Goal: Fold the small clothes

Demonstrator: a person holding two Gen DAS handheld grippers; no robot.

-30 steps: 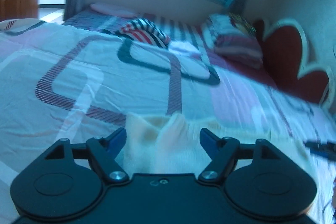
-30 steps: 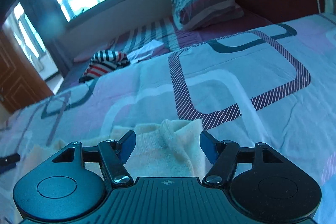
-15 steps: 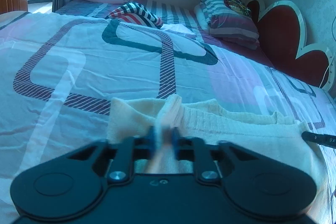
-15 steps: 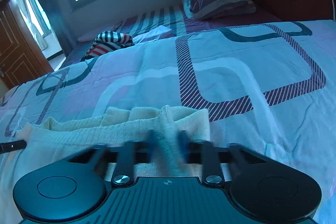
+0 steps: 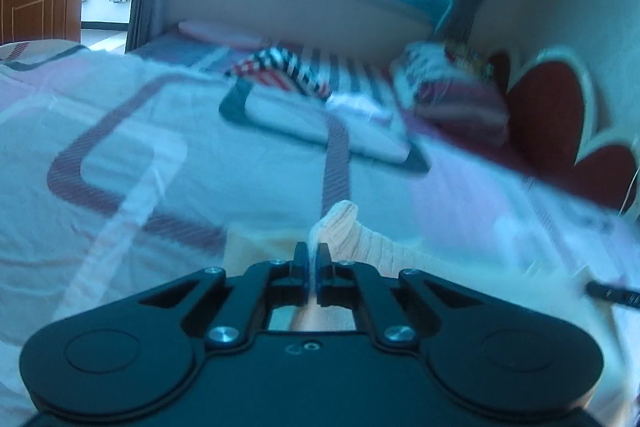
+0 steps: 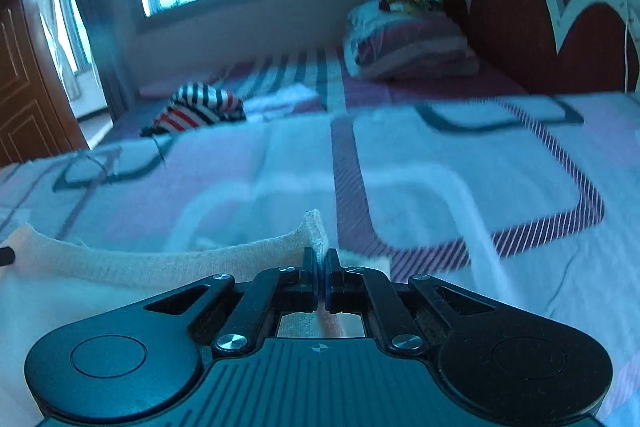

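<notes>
Low centre of both views: left gripper [image 5: 311, 259] and right gripper [image 6: 321, 263] clamped tight on a cream garment [image 6: 168, 261], a pinched fold of knit poking up between each pair of pads, one grip at each end of its far edge. Garment flat on the patterned bedspread [image 6: 460, 163] along the bottom of each frame. Upper centre, well apart: striped clothing [image 6: 200, 107] and pillows [image 6: 408, 43]. Step in hand, by the look of it: lifting that edge for the first fold. Best done with both grips level, edge kept taut, carried evenly across and laid down square, no sagging middle.
</notes>
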